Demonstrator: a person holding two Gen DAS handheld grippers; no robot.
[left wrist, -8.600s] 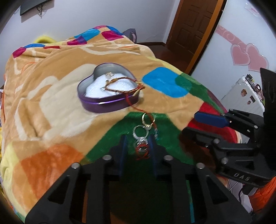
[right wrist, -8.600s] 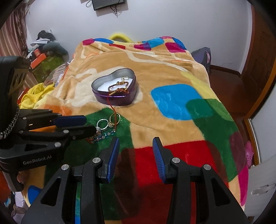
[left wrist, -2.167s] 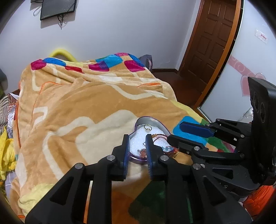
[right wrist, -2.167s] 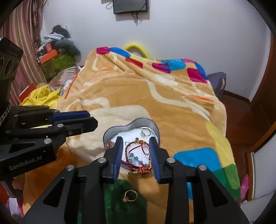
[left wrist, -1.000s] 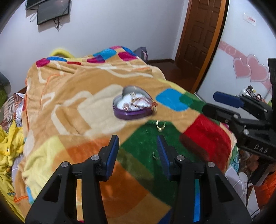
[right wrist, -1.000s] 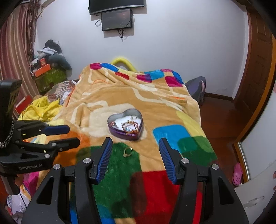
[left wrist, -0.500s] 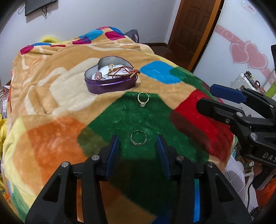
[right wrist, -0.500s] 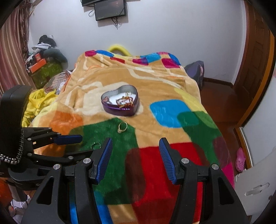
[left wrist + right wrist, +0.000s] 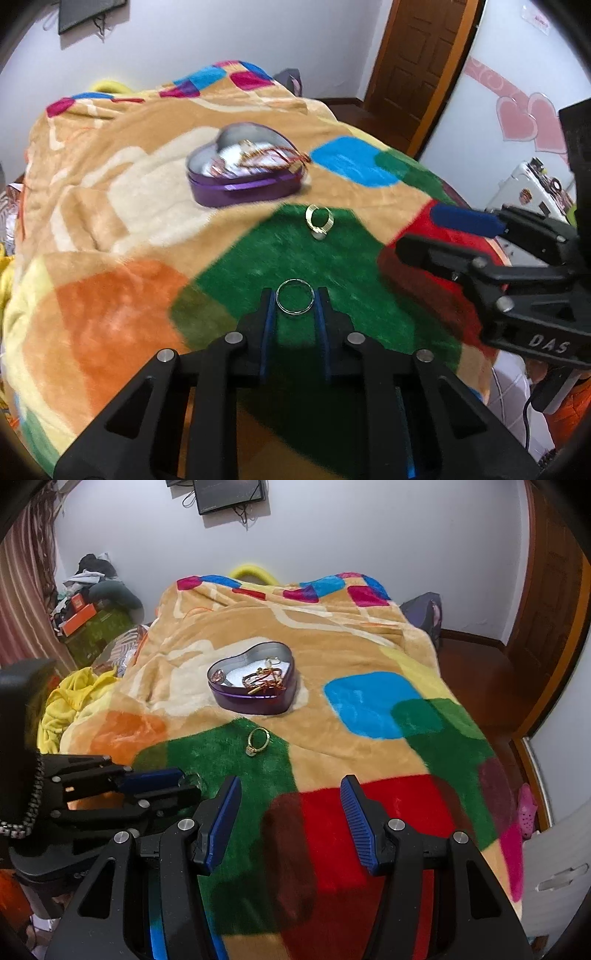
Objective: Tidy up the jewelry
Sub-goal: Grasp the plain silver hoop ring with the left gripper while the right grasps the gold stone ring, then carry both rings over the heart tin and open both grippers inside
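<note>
Between the blue pads of the left claw (image 9: 294,302) lay a thin silver ring (image 9: 295,302), flat on the green patch of the blanket (image 9: 110,317) that covered the bed. The jaws had just been closing in on it, and the pads stood right at the ring's two sides; whether they already pressed it I could not tell for sure, though they looked to be touching. Just beyond the claw, further up the same green patch, a gold ring (image 9: 319,221) with a small stone rested apart from the first. Past that, on the tan part of the blanket, sat the purple heart-shaped tin (image 9: 243,184), open, with a red and gold bracelet (image 9: 271,157) draped over its white lining and rim.

To the right of the left claw, the right claw (image 9: 290,823) hung above the red patch with its jaws spread wide and nothing between them. Far behind the bed a dark screen (image 9: 231,494) was mounted on the white wall, and a wooden door (image 9: 417,62) stood off to the right.
</note>
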